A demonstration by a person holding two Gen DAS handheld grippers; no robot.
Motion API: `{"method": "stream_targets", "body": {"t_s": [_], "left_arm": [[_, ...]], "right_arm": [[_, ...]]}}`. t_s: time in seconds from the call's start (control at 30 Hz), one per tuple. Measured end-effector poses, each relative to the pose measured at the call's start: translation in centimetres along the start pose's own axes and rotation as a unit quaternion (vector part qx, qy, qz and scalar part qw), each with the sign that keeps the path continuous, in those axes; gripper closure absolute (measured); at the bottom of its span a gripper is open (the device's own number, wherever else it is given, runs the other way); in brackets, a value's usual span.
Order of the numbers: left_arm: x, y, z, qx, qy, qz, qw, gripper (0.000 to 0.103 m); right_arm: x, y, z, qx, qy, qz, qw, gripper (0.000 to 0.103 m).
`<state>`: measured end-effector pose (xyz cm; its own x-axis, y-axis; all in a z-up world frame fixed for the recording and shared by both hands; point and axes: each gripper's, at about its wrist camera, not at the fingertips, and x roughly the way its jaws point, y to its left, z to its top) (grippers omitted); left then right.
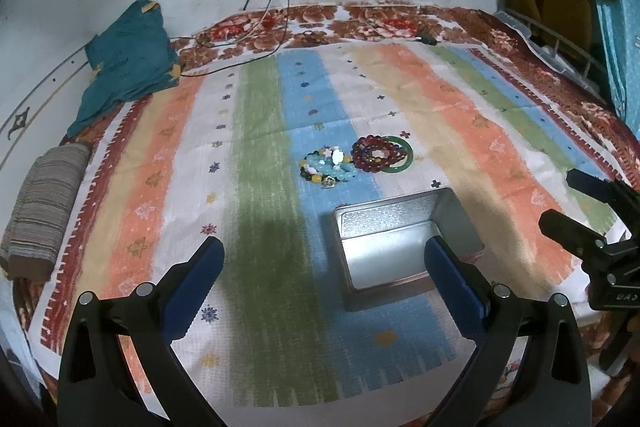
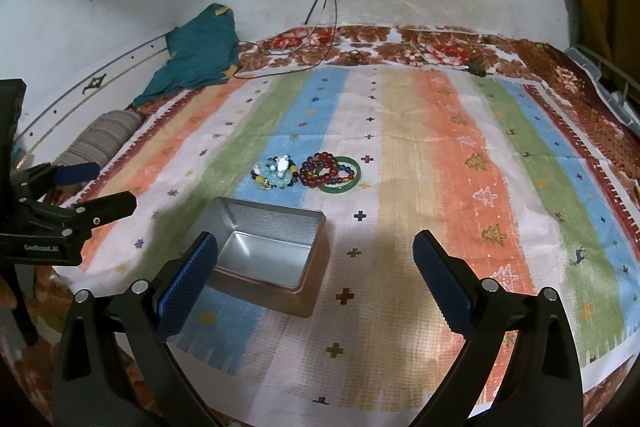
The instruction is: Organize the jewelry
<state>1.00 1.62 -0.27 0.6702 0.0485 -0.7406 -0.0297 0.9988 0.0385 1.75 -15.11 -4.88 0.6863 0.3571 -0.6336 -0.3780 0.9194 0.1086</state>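
Observation:
An open, empty silver tin [image 1: 394, 227] [image 2: 276, 231] sits on the striped cloth. Just beyond it lie two small heaps of jewelry: pale blue and mixed bead bracelets [image 1: 329, 169] [image 2: 276, 173], and dark red bead bracelets [image 1: 374, 153] [image 2: 326, 169] lying on a green bangle [image 1: 404, 165] [image 2: 344, 189]. My left gripper [image 1: 324, 255] is open and empty, hovering on the near side of the tin. My right gripper [image 2: 316, 251] is open and empty, to the right of the tin. Each gripper shows at the edge of the other's view.
The striped cloth [image 1: 460, 99] covers a floral bedspread [image 2: 560, 75]. A teal garment [image 1: 128, 63] and a rolled striped cloth [image 1: 44, 203] lie at the left edge. Charger cables [image 1: 276, 7] hang from a wall socket onto the bed's far side. A wire rack [image 1: 560, 43] stands at the right.

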Motion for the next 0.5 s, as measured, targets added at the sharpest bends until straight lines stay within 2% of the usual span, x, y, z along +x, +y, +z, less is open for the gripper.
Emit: {"method": "stream_targets", "body": {"t_s": [0.5], "left_arm": [[0.25,-0.04,0.17,-0.002,0.007,-0.008,0.9999,0.006]], "right_arm": [[0.5,-0.15,0.23,-0.001,0.011,-0.008,1.0,0.004]]}}
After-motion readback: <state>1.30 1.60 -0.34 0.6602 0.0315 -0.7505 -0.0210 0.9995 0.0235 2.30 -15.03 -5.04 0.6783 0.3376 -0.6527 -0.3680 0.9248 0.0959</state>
